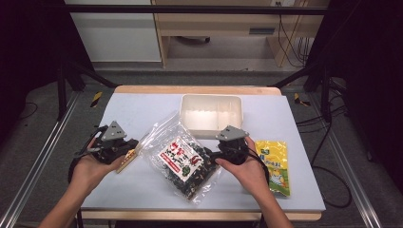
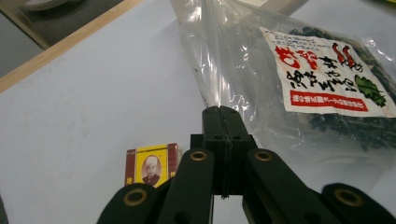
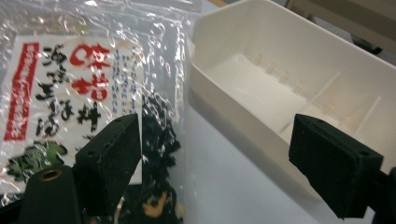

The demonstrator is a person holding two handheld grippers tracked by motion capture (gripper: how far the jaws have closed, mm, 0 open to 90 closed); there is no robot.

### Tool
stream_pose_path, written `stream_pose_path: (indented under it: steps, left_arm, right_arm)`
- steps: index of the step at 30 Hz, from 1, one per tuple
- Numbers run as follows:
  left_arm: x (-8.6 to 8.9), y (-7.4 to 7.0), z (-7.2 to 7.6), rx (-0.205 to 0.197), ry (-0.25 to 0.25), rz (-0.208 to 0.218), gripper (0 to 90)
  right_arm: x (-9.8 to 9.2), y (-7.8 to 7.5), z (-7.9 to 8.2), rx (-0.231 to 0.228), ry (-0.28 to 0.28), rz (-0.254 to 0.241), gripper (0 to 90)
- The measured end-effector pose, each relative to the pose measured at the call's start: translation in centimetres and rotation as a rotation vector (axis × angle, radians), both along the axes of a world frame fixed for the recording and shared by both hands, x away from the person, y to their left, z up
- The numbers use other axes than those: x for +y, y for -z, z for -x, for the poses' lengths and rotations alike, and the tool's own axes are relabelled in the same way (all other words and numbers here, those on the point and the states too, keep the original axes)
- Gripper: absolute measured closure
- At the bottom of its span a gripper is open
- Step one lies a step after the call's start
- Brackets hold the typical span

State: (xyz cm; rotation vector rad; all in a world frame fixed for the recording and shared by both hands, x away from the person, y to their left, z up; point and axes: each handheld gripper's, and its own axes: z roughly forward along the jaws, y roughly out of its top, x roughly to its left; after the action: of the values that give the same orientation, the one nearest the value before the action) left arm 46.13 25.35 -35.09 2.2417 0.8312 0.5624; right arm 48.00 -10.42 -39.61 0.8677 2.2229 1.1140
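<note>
Clear bag (image 1: 183, 159) of dark dried bits with a white and red label lay flat mid-table, slightly toward the near edge, between both hands. Its empty plastic top pointed toward the far left, and its far edge sat just short of the white tray (image 1: 211, 100).

Right gripper (image 1: 219, 154) was at the bag's right edge, jaws spread wide, nothing clamped. In the right gripper view, one jaw pad (image 3: 112, 158) sat in front of the bag's (image 3: 93, 93) dark contents; the other pad (image 3: 334, 163) sat in front of the tray's (image 3: 224, 88) side wall. Whether either pad touched anything: cannot tell.

Left gripper (image 1: 130, 148) was off the bag's left side, jaws clenched together, empty. In the left gripper view the closed tips (image 2: 223, 123) lined up against the clear plastic end of the bag (image 2: 299, 84), not gripping it.

Around it:
- Small yellow and red box (image 1: 126, 160) lay just beside the left gripper, near the bag's left corner. The left gripper view showed it (image 2: 152, 163) partly hidden behind the gripper's linkage.
- White tray sat at the far side of the table (image 1: 142, 109), with dividers inside and nothing visible in the compartments.
- Yellow packet (image 1: 274, 164) lay flat right of the right hand (image 1: 247, 168), apart from the bag; the hand stood between the two.
- Left hand (image 1: 92, 166) came in from the near left corner.
</note>
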Motion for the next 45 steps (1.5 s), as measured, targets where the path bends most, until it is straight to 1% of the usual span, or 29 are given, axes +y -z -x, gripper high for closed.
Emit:
stream_pose_path:
  steps: [2,3,6,7,9,12,13,15,17,21,26,29,30,33,38,44,45]
  left_arm:
    - [-0.2,-0.2,0.0,-0.008,0.004,-0.005,90.0]
    - [-0.3,-0.5,0.0,-0.013,0.003,0.005,90.0]
    - [-0.5,-0.9,0.0,-0.02,0.012,0.001,90.0]
    - [-0.6,-0.9,0.0,-0.021,0.015,0.002,90.0]
    - [-0.8,-1.1,0.0,-0.023,0.021,-0.01,90.0]
    - [-1.2,-1.3,-0.1,-0.031,0.028,-0.002,90.0]
    - [-1.2,-1.5,-0.1,-0.033,0.032,-0.008,90.0]
    - [-1.5,-1.7,-0.2,-0.041,0.035,-0.003,90.0]
    - [-1.6,-1.9,-0.3,-0.041,0.039,-0.008,90.0]
    - [-1.9,-2.1,-0.7,-0.043,0.042,-0.002,90.0]
    - [-2.3,-2.4,-1.0,-0.048,0.046,-0.01,90.0]
    - [-2.8,-2.9,-1.5,-0.057,0.054,-0.009,90.0]
    - [-2.9,-3.1,-1.6,-0.055,0.059,-0.019,90.0]
    - [-3.2,-3.2,-2.0,-0.059,0.062,-0.017,90.0]
    - [-3.7,-3.7,-2.2,-0.066,0.07,-0.014,90.0]
    - [-4.5,-4.3,-2.5,-0.077,0.088,-0.017,90.0]
    - [-4.6,-4.4,-2.5,-0.078,0.094,-0.028,90.0]
  right_arm:
    - [0.5,-0.4,-0.7,0.01,-0.017,-0.004,17.5]
    - [0.8,-0.6,-1.0,0.012,-0.03,-0.008,17.5]
    - [1.5,-1.1,-2.1,0.03,-0.077,-0.014,16.4]
    - [1.7,-1.2,-2.7,0.046,-0.101,-0.027,15.1]
    - [2.0,-1.5,-3.4,0.062,-0.121,-0.032,14.0]
    - [2.3,-1.9,-4.5,0.089,-0.149,-0.054,12.6]
    - [2.3,-2.0,-4.8,0.094,-0.162,-0.064,12.5]
    - [2.2,-2.3,-5.3,0.092,-0.173,-0.074,13.1]
    - [2.2,-2.5,-6.0,0.101,-0.17,-0.06,13.8]
    - [2.1,-2.8,-6.5,0.101,-0.164,-0.054,14.0]
    - [1.6,-2.8,-6.5,0.096,-0.154,-0.046,13.7]
    - [1.3,-2.9,-6.4,0.093,-0.147,-0.045,13.7]
    - [1.2,-3.0,-6.4,0.092,-0.143,-0.044,13.7]
    - [0.8,-3.0,-6.4,0.092,-0.139,-0.04,13.8]
    - [0.1,-3.0,-6.7,0.095,-0.133,-0.045,13.9]
    - [-0.6,-3.4,-7.0,0.094,-0.125,-0.036,13.6]
    - [-0.7,-3.5,-7.1,0.094,-0.121,-0.031,13.6]
